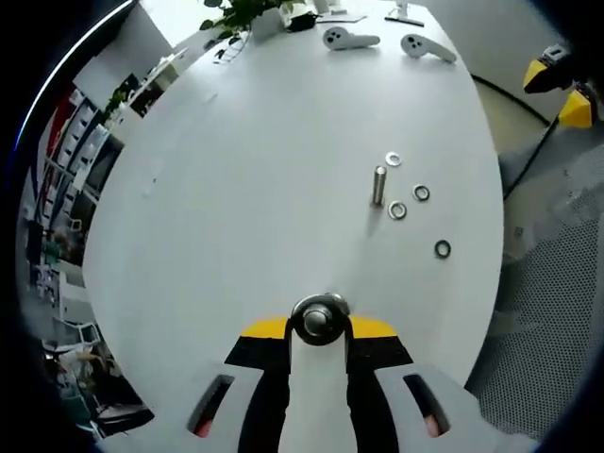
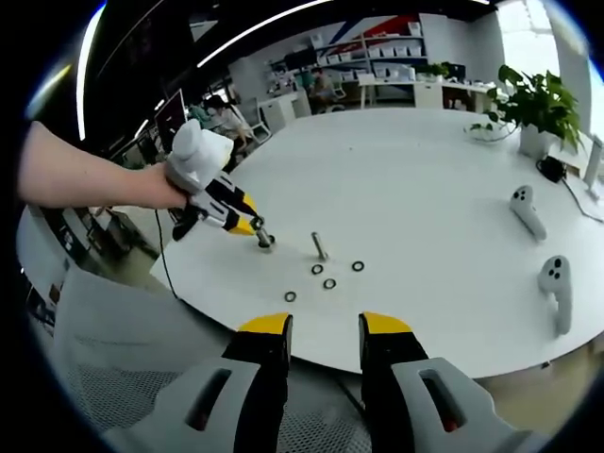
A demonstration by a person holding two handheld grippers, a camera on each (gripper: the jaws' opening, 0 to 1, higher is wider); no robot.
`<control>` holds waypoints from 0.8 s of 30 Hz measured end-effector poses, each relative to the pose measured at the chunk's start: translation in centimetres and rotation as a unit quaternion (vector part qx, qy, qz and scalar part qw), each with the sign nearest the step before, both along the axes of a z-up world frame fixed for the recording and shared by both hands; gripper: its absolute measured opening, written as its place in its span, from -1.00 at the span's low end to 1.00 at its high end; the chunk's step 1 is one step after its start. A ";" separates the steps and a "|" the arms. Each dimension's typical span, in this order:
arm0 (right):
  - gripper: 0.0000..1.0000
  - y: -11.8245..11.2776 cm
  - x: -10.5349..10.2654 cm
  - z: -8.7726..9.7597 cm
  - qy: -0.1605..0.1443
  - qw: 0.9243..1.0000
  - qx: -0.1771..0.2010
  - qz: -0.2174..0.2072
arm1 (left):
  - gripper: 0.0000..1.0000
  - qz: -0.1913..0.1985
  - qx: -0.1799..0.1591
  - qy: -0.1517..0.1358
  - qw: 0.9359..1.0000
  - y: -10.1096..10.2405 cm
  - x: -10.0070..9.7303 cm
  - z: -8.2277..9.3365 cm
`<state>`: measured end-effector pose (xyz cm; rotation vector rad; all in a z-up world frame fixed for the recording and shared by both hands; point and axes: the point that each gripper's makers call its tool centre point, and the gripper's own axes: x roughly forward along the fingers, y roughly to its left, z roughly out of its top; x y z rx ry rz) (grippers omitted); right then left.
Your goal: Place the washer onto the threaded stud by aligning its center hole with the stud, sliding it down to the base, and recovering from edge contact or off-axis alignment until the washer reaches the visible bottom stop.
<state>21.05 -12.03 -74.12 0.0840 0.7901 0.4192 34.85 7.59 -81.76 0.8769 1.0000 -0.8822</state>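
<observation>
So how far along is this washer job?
Barely begun. The threaded stud stands bare on the white table, with four washers lying around it. The left gripper is shut on a round metal piece; the right gripper is open, empty.

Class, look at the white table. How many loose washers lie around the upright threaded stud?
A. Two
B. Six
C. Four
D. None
C: four washers lie flat on the white table near the upright stud, none of them on it; the right gripper view also shows four rings beside the stud.
</observation>
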 end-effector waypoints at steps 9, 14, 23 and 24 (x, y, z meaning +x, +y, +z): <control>-0.39 -0.1 0.0 -0.1 0.002 1.000 -0.001 -0.001 | -0.61 -0.005 0.012 0.014 1.000 -0.4 -0.6 -1.0; -0.39 -0.1 0.0 -0.1 0.002 1.000 -0.001 -0.001 | -0.61 -0.002 0.016 0.022 1.000 -0.5 -0.8 -1.6; -0.39 -0.1 -0.1 -0.2 0.005 1.000 -0.004 0.000 | -0.61 0.017 0.011 0.037 0.999 -0.6 -0.8 -2.5; -0.39 -0.1 -0.1 -0.2 0.006 1.000 -0.005 0.002 | -0.61 0.016 0.013 0.039 0.999 -0.5 -0.8 -2.7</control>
